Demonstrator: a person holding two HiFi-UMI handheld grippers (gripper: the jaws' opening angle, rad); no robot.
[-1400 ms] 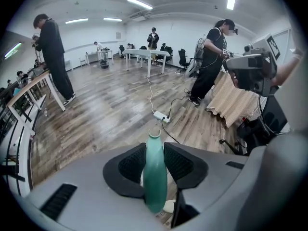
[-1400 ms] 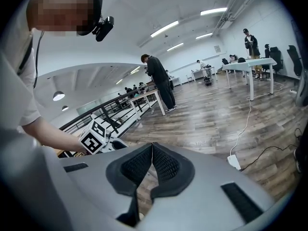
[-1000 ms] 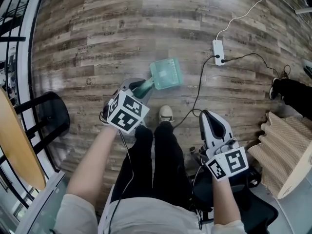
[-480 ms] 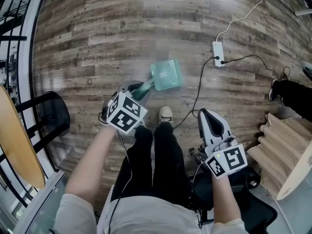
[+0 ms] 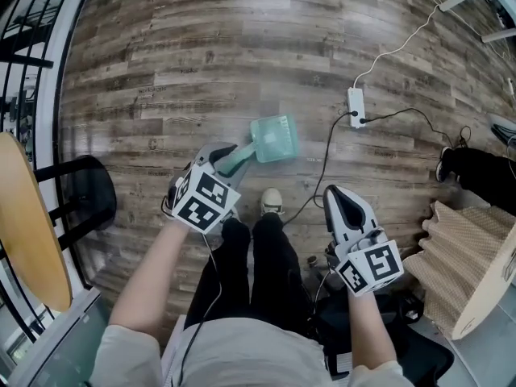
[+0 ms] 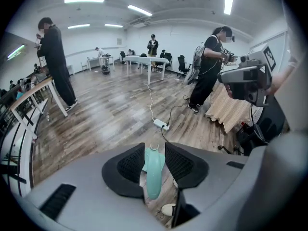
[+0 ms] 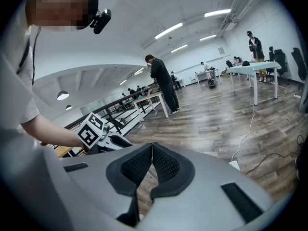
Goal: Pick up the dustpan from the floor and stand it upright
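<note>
**Operator:** Now that the jaws of my left gripper (image 6: 154, 145) have just been easing apart, the pads stand a little spread on either side of the mint handle (image 6: 153, 177). Slivers of floor show between pad and handle, so I read that as letting go, not pinching.

**Spotter:** And the right?

**Operator:** My right gripper (image 7: 152, 145) is pressed together on nothing, beside my leg and out of the job.

**Spotter:** Where's the dustpan (image 5: 272, 138) itself?

**Operator:** Just ahead of my shoe (image 5: 272, 201), with its handle slanting back into the left jaws. Measured against the power strip (image 5: 355, 107) beyond, it sits about where it did a second ago, so I judge it set down rather than carried up.

**Spotter:** Upright?

**Operator:** That I can't tell. From overhead its tilt doesn't read, and in the left gripper view the pan is hidden under the gripper's own body. I also can't make out whether its lip rests on the floor (image 5: 201, 55).
</note>
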